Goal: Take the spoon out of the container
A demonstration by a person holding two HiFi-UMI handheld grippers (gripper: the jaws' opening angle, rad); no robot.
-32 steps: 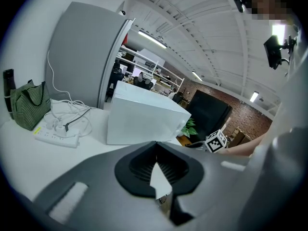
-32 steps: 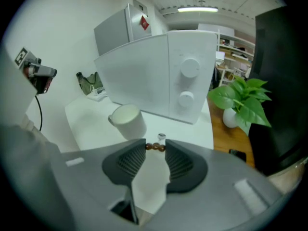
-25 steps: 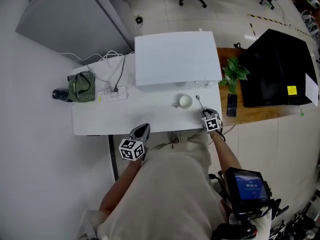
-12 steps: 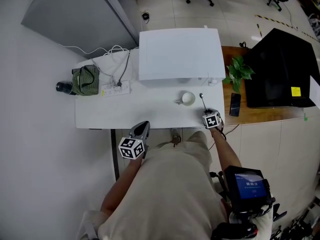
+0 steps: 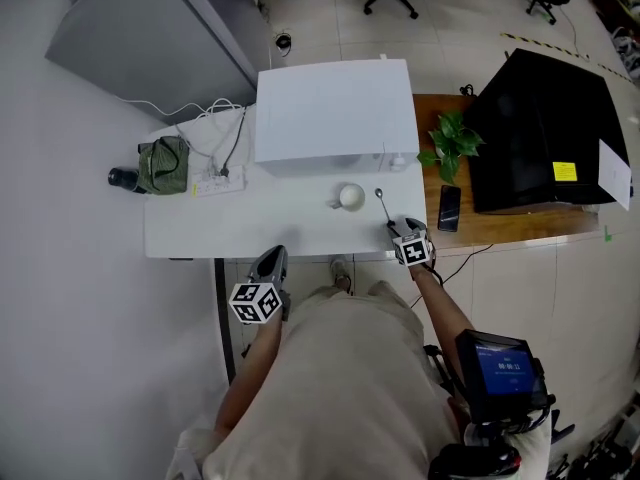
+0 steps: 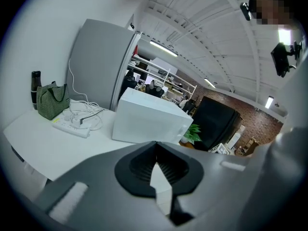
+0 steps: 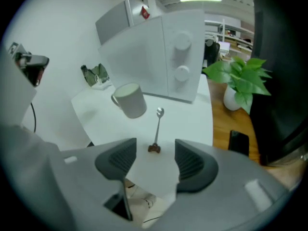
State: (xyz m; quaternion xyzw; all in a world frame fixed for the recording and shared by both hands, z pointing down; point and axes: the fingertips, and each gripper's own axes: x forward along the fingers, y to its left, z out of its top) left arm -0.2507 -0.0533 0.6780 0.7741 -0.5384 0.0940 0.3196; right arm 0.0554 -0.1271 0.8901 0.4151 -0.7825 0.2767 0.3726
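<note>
My right gripper (image 5: 402, 231) stands with its jaws wide apart; they have just been opening. In the right gripper view, the dark end of the spoon (image 7: 157, 128) handle shows in the gap between them, but neither pad touches it. The spoon lies flat on the white table (image 5: 250, 226), just right of the cup (image 5: 349, 196), bowl pointing far and handle pointing near, toward me. It is clear of the cup, so I judge the removal itself done and the step in hand a clean release and pull-back.

To do that well, I would keep the jaws fully spread and draw the gripper back along the line of the handle, lifting a little, so neither of the 2 pads drags the handle end. That end sits close to the near table edge, so a sideways brush could roll or tip the spoon off. I would also avoid swinging left toward the cup.

My left gripper (image 5: 270, 265) hangs off the near edge of the table, jaws closed together on nothing, and need do nothing here.
</note>
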